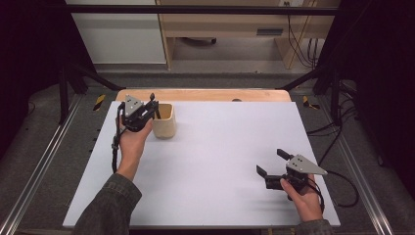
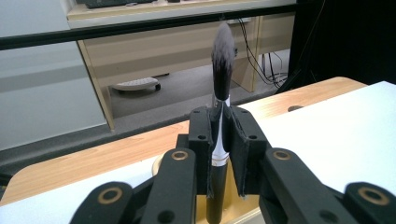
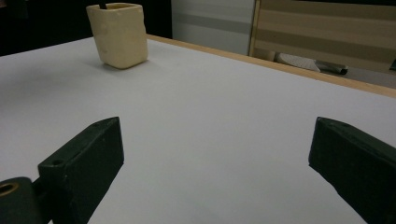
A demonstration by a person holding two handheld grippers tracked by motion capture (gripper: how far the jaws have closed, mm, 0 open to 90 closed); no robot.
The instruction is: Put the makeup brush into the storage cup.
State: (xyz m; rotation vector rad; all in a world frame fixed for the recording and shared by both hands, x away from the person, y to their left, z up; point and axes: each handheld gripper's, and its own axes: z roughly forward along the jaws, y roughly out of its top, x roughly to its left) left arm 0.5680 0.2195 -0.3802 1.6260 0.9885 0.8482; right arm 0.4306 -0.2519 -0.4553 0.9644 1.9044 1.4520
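Left gripper, jaws pinching the brush upright over the cup near the desk's far-left corner, risks tipping that light cup; right gripper idle, jaws spread.

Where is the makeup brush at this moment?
The makeup brush stands upright in the left claw, bristles up, its handle reaching down into the beige cup at the table's far left.

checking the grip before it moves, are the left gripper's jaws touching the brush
Touching. In the left gripper view the left gripper has both black jaws pressed against the handle of the brush, with no gap on either side, above the cup.
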